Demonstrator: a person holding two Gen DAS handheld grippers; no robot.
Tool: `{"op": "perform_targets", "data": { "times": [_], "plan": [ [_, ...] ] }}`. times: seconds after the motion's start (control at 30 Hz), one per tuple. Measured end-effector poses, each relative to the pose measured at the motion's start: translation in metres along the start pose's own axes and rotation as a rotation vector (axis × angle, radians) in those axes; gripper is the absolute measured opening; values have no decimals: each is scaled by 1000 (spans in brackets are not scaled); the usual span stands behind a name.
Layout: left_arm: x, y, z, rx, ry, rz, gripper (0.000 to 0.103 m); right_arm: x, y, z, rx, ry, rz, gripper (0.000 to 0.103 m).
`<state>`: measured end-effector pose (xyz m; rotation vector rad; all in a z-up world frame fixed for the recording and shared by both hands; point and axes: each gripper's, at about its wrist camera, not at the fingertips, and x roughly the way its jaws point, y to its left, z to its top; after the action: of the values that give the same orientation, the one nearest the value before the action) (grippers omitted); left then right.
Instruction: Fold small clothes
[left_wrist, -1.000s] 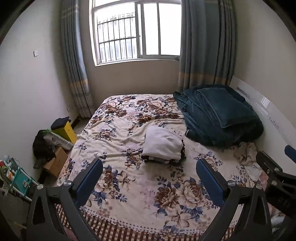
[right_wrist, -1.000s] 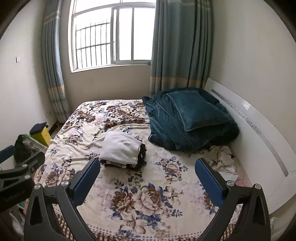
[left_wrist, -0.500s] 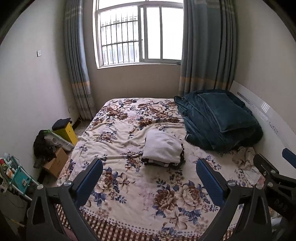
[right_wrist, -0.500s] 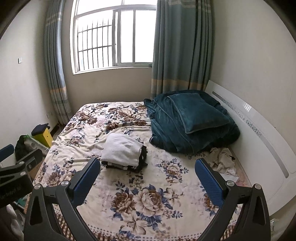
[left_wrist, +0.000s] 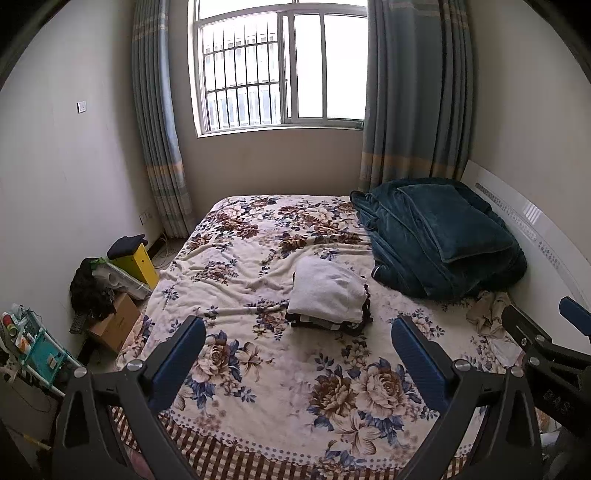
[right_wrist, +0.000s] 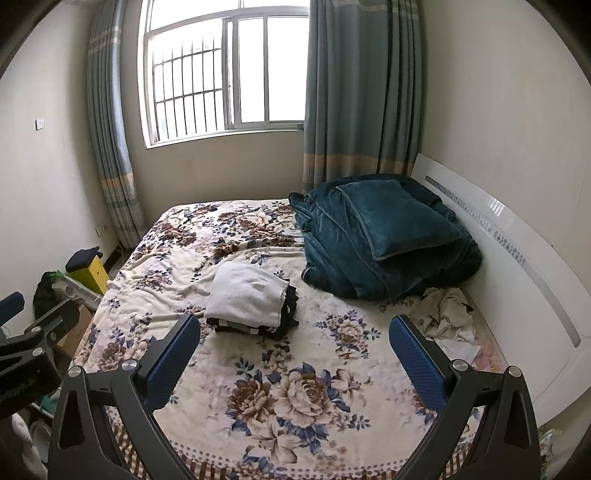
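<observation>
Rising, both empty tools now sit farther from folded pile.

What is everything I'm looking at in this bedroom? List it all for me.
bed cover: one, cream floral, over the bed
folded clothes stack: one, white on dark, mid-bed
blanket: one, teal, by the headboard
crumpled clothes: one heap, beige, near the headboard
headboard: one, white, right
window: one, barred, far wall
curtains: two, blue-grey, flanking the window
yellow box: one, floor left
cardboard box: one, brown, floor left
left gripper: open, empty
right gripper: open, empty
</observation>
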<state>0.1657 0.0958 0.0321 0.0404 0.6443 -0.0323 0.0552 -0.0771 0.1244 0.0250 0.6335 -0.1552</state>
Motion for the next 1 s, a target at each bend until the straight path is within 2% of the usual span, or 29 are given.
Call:
{"op": "perform_targets", "data": {
  "times": [1.0],
  "plan": [
    [-7,6,-9,-25,15,2,103,-8,16,-12,13,2,-5,103]
  ]
}}
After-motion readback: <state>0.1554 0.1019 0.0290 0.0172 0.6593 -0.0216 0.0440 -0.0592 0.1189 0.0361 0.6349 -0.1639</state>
